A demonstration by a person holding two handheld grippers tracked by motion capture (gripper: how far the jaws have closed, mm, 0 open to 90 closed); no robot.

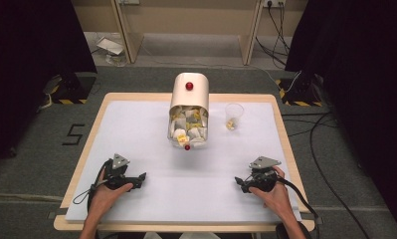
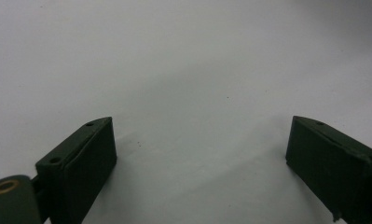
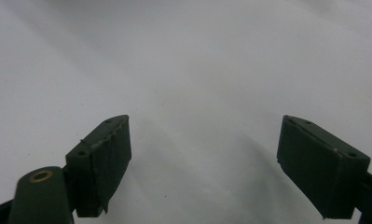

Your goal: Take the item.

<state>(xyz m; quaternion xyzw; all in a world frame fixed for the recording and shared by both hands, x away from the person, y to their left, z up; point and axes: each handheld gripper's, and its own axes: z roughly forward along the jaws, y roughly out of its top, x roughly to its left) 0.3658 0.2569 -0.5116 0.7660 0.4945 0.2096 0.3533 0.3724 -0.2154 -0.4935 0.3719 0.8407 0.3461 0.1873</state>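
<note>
Both claws rest near the worktop's [image 1: 136,124] near edge, released and gripping nothing: the left claw [image 1: 141,178] towards the near-left corner, the right claw [image 1: 238,182] towards the near-right. The cream dome-lidded container [image 1: 188,109] of what look like sachets stands near the far edge, a clear plastic cup [image 1: 233,116] just beside it.
</note>
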